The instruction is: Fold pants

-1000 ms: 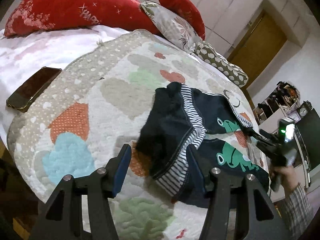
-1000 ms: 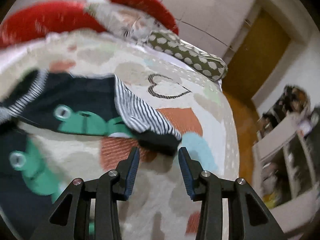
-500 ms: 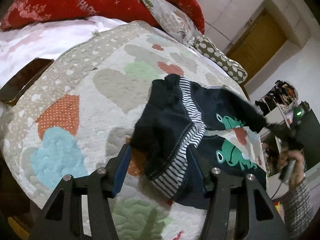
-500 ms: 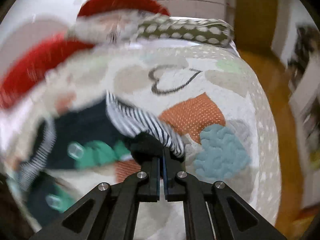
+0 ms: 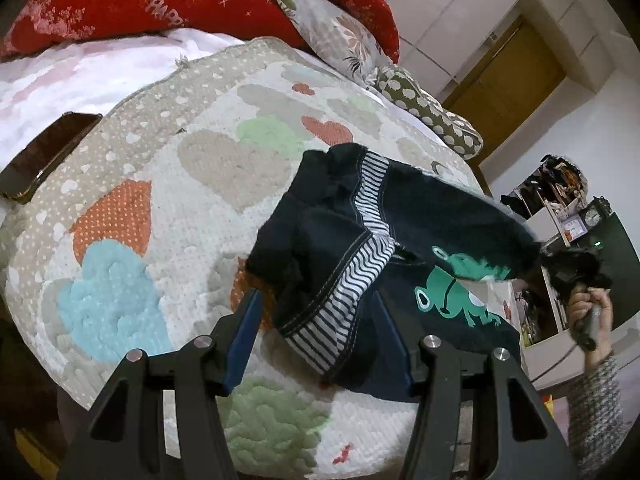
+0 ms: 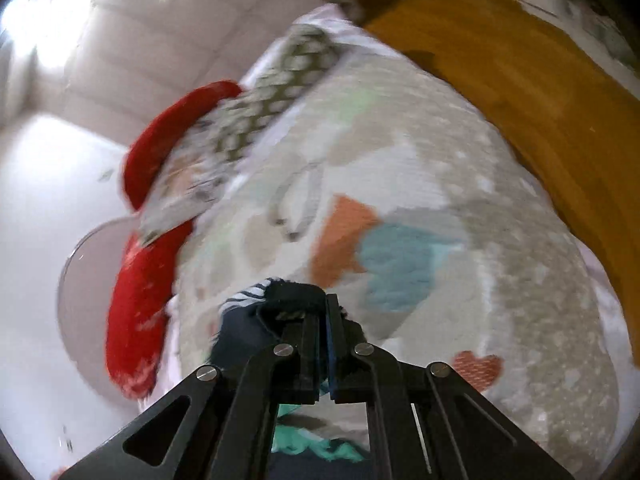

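Dark navy pants (image 5: 332, 236) with striped trim and green frog prints lie crumpled on a heart-patterned quilt (image 5: 168, 184). My left gripper (image 5: 320, 328) is open, its fingers either side of the pants' near striped edge, low over the quilt. My right gripper (image 6: 323, 320) is shut on a dark cuff of the pants (image 6: 288, 296) and holds it lifted above the quilt; in the left wrist view it shows at the right (image 5: 560, 264), pulling one leg up and outward.
Red pillows (image 5: 132, 0), a floral pillow (image 5: 336, 28) and a spotted pillow (image 5: 428, 116) line the far side of the bed. A phone (image 5: 48, 152) lies at the quilt's left edge. A wooden door (image 5: 508, 80) and shelves (image 5: 560, 200) stand at the right.
My right gripper closed on the pants cuff and lifted it up and away to the right, stretching the leg. My left gripper stayed open and moved slightly closer to the striped edge.
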